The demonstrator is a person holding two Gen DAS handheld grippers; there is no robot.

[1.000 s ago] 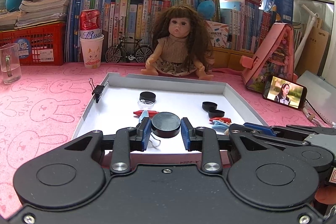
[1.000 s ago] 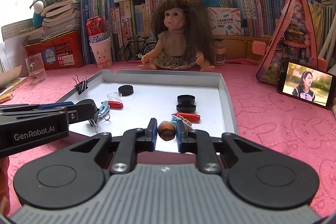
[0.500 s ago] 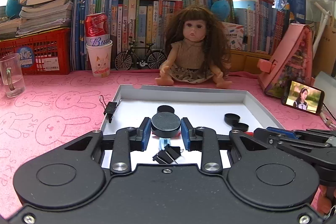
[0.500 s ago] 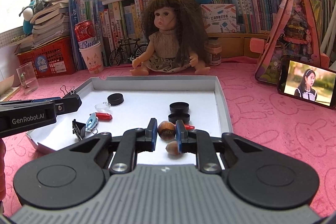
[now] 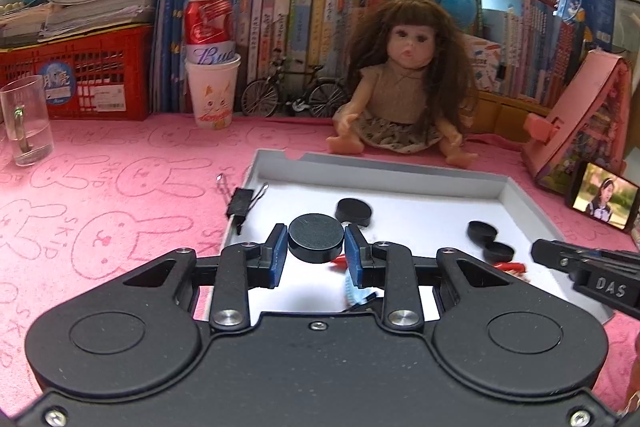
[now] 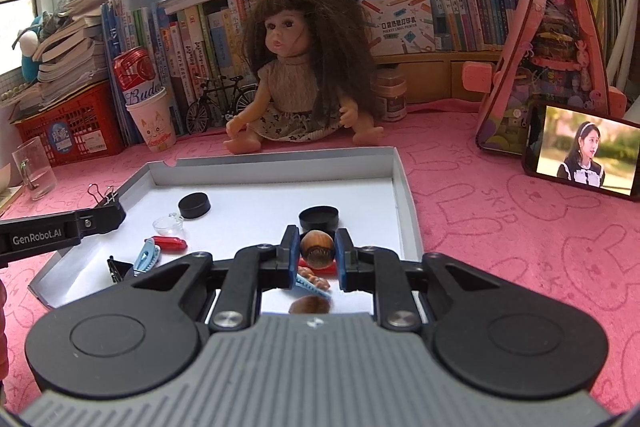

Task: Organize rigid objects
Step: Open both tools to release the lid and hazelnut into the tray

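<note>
Left gripper (image 5: 316,250): clamped a black disc (image 5: 316,237), held above the white tray (image 5: 404,173), near its left wall.
Right gripper (image 6: 317,254): clamped a brown nut (image 6: 317,247) above the tray's right half.

Daylight enters from the windows behind the row of upright books (image 5: 304,39), overexposing the panes to plain white. Illumination on the pink rabbit-print bench cloth (image 5: 120,195) is bright and even. The shallow white cardboard tray (image 6: 408,219) shows soft, faint shadows. Fisheye distortion bends vertical lines near both frame edges; corners vignette black. Focus softens slightly at the periphery.
</note>
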